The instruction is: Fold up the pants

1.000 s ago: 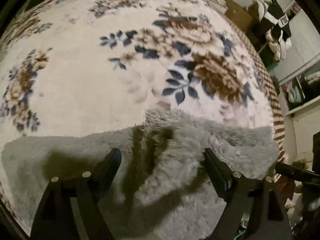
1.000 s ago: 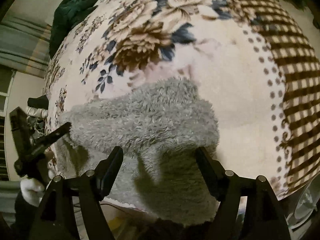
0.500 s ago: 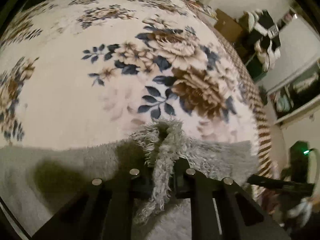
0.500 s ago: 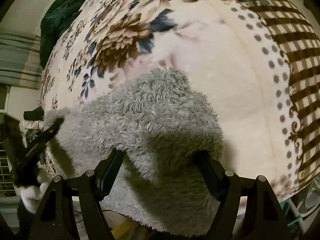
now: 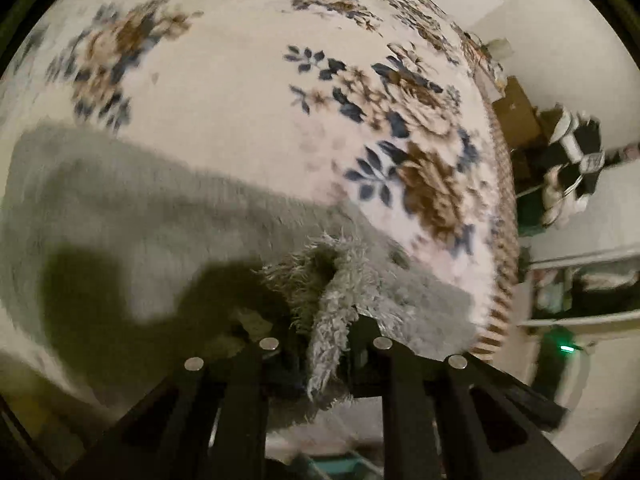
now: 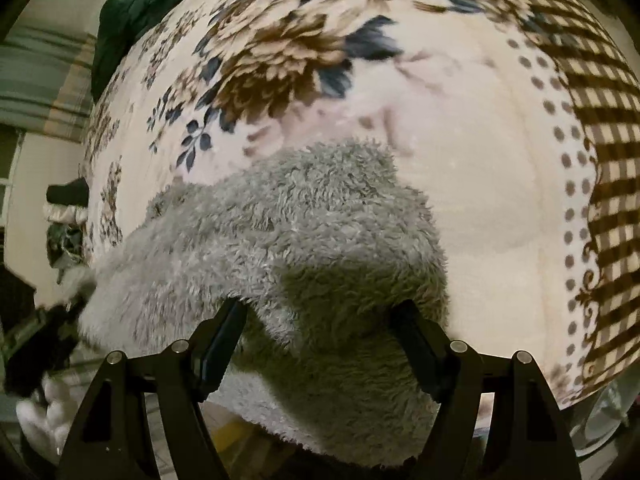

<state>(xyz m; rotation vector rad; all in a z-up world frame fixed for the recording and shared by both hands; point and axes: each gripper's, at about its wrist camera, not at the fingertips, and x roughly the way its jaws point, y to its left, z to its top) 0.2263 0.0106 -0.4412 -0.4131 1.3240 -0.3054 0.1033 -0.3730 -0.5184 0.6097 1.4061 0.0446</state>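
Nearest the left wrist camera, the left gripper (image 5: pixel 326 344) has its jaws clamped on a raised tuft of the grey fleece pants (image 5: pixel 152 240), having just been closing on it; the pinched fold stands up between the fingers while the rest of the garment lies flat on the floral blanket (image 5: pixel 240 112) covering the bed. From that pinch the fabric's long axis runs away to the left of this view, its far edge a fairly straight line across the blanket. At the right wrist, the right gripper (image 6: pixel 320 344) has its jaws wide apart, straddling the other end of the pants (image 6: pixel 288 240) at the bed's near edge, where the fleece droops over; whether the pads touch it I cannot tell. Beyond the garment the blanket lies bare toward its checked border (image 6: pixel 592 92). Farther off sit cluttered shelves (image 5: pixel 560 160) and a dark green bundle (image 6: pixel 132 12).
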